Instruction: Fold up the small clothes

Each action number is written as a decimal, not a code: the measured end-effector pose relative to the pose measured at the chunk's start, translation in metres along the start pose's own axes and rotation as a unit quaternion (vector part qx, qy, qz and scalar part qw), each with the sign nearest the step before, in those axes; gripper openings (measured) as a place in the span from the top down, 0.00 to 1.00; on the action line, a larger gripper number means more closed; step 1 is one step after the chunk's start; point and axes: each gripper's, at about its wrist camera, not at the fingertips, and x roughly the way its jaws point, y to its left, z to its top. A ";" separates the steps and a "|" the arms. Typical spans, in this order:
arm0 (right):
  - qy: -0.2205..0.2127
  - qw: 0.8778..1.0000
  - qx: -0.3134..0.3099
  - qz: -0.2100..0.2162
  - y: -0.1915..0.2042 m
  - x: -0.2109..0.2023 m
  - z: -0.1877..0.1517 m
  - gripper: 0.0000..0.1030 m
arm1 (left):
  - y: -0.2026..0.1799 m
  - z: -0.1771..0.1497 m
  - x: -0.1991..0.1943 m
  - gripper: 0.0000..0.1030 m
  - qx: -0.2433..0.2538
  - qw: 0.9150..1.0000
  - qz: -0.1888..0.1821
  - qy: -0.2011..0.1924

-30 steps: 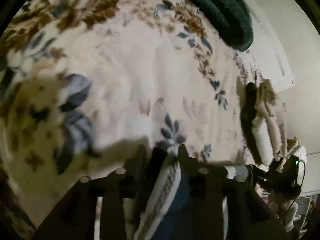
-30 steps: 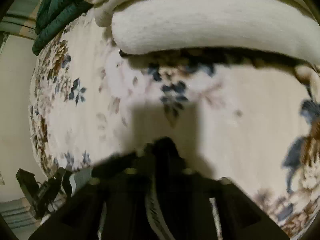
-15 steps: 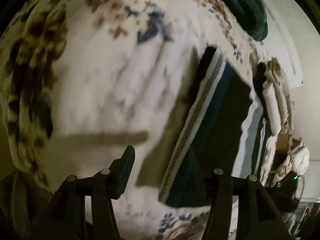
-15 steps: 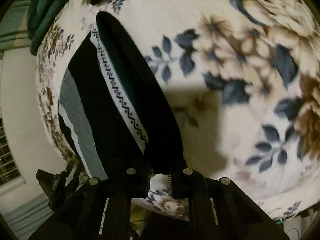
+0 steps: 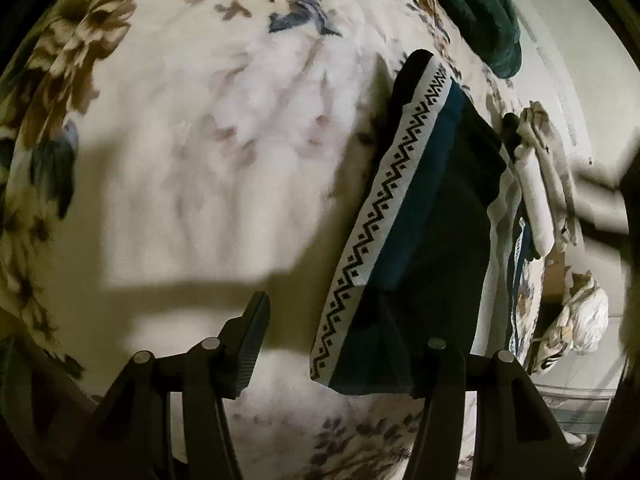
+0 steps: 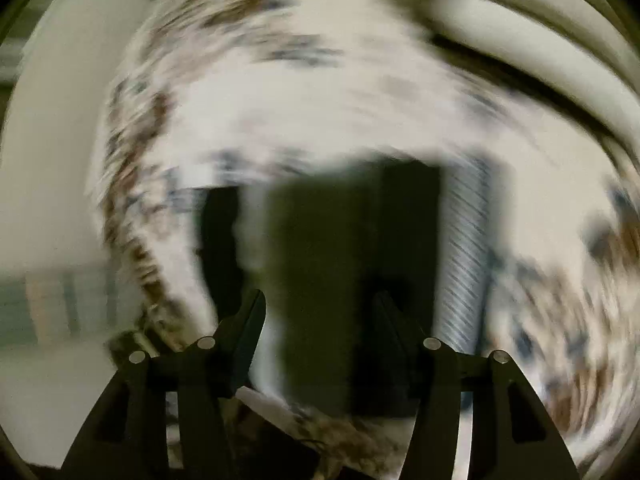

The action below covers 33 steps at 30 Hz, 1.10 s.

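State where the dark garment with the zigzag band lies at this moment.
In the left wrist view, the dark garment lies flat on the floral blanket, right of centre, below the green blanket.

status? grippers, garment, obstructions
Left gripper open, empty. Right gripper jaws opening, nothing gripped; view blurred. Dark garment with zigzag band lies flat on floral blanket. Nothing in the way.

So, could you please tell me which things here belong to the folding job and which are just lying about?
Part of the job:
- dark garment with zigzag band, lying on the floral blanket
- left gripper, open
- right gripper, jaws opening, empty

Lying about:
- green blanket
- cream folded cloths
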 end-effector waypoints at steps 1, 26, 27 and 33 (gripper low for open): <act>0.012 0.999 -0.035 0.000 0.025 0.018 0.021 0.43 | 0.001 -0.001 0.000 0.49 0.003 1.000 -0.001 -0.002; 0.073 0.997 -0.033 -0.003 0.086 0.108 0.103 0.35 | -0.012 0.018 -0.019 0.69 0.062 0.998 -0.008 -0.014; 0.052 0.998 -0.026 0.011 0.073 0.087 0.094 0.30 | -0.014 0.025 -0.023 0.58 0.061 0.998 -0.008 -0.020; -0.008 0.997 0.064 0.035 -0.045 0.006 0.010 0.06 | -0.020 0.066 -0.019 0.35 0.049 0.997 -0.051 -0.033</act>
